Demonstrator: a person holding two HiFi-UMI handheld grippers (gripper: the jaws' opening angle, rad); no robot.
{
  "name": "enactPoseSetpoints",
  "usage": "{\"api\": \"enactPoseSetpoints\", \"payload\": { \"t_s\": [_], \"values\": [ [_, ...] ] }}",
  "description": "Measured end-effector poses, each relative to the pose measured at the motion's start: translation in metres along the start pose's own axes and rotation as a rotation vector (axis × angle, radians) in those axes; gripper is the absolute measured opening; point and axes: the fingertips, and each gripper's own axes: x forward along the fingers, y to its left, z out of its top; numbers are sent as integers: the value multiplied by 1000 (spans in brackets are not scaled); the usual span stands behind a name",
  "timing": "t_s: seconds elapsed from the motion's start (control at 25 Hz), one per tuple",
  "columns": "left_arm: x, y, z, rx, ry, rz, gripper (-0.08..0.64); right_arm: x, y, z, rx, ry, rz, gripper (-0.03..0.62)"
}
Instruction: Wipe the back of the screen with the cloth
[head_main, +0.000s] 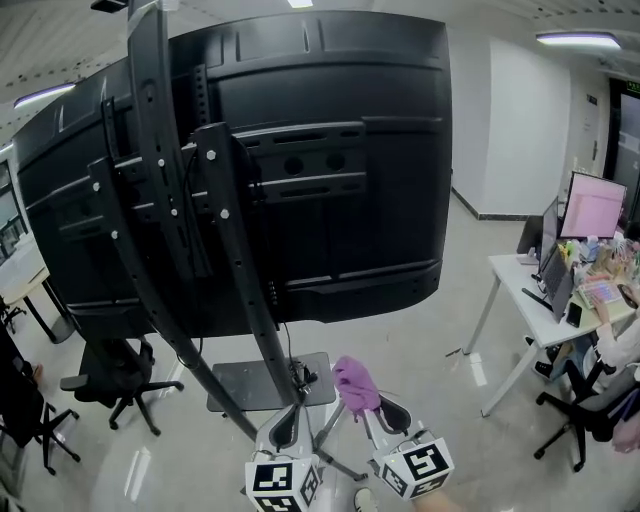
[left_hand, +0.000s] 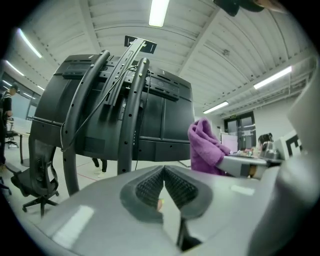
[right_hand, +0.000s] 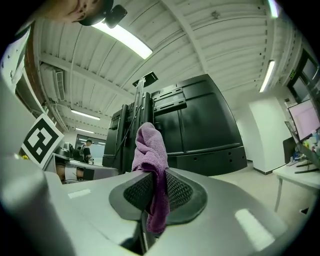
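The large black back of the screen (head_main: 330, 150) fills the upper head view, fixed to a curved black stand (head_main: 240, 270). It also stands ahead in the left gripper view, the screen back (left_hand: 160, 115), and in the right gripper view, the screen back (right_hand: 200, 125). A purple cloth (head_main: 355, 385) is bunched upward out of my right gripper (right_hand: 154, 181), whose jaws are shut on it; the cloth (right_hand: 150, 150) hangs down between the pads. My left gripper (left_hand: 164, 172) sits just left of it, jaws shut with nothing in them. Both grippers are low, below the screen's lower edge, apart from it.
The stand's grey base plate (head_main: 245, 385) lies on the shiny floor below the screen. A black office chair (head_main: 115, 375) is at the left. A white desk (head_main: 530, 300) with a lit monitor (head_main: 592, 205), clutter and another chair is at the right.
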Motion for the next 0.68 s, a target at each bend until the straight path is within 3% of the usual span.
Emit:
{"api": "enactPoseSetpoints", "payload": {
  "t_s": [0.68],
  "values": [
    [-32, 12, 10, 17, -40, -9, 8, -5, 50, 18, -41, -47, 42, 44]
  ]
}}
